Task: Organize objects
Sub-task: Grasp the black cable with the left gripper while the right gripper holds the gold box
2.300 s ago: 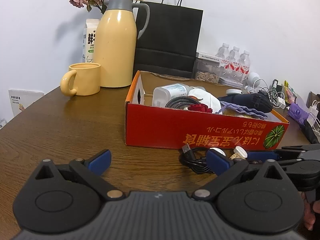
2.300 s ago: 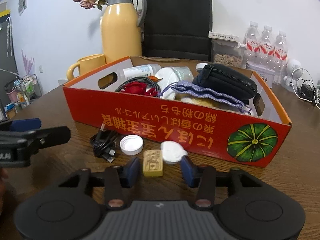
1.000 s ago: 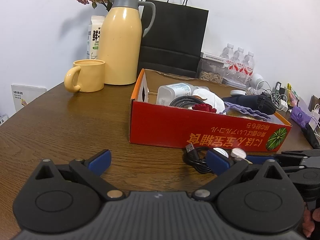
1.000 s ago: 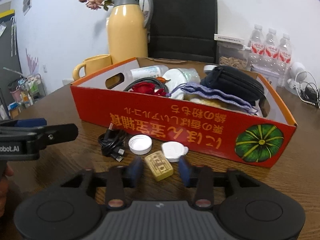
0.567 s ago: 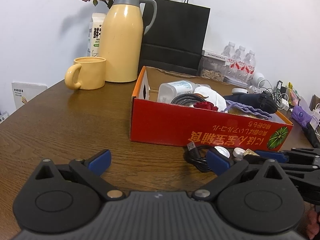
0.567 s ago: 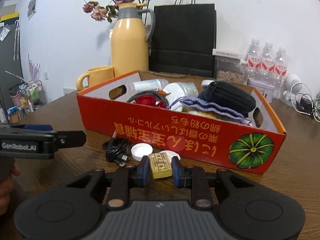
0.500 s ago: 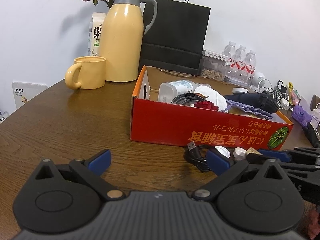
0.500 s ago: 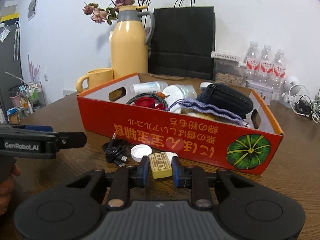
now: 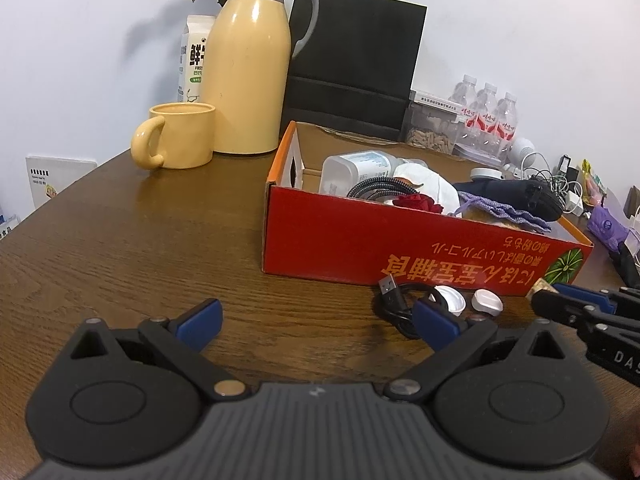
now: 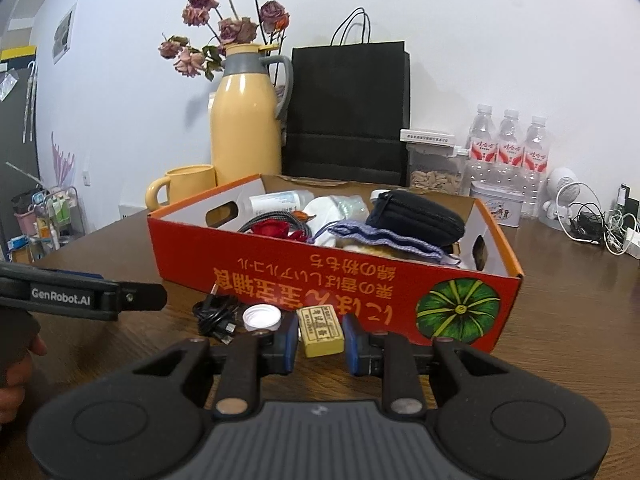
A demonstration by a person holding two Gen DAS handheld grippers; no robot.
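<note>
**A:** Left wrist view, stock so far?

**B:** Red box [image 9: 400, 248], centre right of the frame, on the tabletop [image 9: 140, 240]. Already inside: white bottle [image 9: 352, 166], braided cable [image 9: 378, 190], red rose [image 9: 418, 203], white cloth [image 9: 430, 188], purple pouch [image 9: 504, 212], dark zip case [image 9: 516, 194]. Still outside, lower right of centre against the box front: black USB cable [image 9: 394, 300], white cap [image 9: 450, 300], second white lid [image 9: 486, 302].

**A:** Left gripper?

**B:** Left gripper [image 9: 316, 316], bottom of the frame, jaws spread wide, nothing between them. At the right edge the right gripper [image 9: 556, 294] shows side-on, a sliver of yellow at its tip.

**A:** Right wrist view?

**B:** Same box, centre. Right gripper, lower centre, jaws pinching a small yellow block [image 10: 322, 330] with a printed label. The block looks clear of the tabletop, in front of the box's near wall and below its rim. Its jaws have just closed in, the block between them.

**A:** Remainder on that side?

**B:** USB cable and white cap, lower left of centre, loose on the tabletop. Second lid not seen here, probably hidden behind the gripper.

**A:** Tally?

**B:** By my reading, most is boxed. One item in hand, not yet over the rim. Three small pieces left to collect. Yellow mug [image 10: 188, 188] and flask [image 10: 246, 128], upper left, appear to be fixtures rather than stock.
</note>
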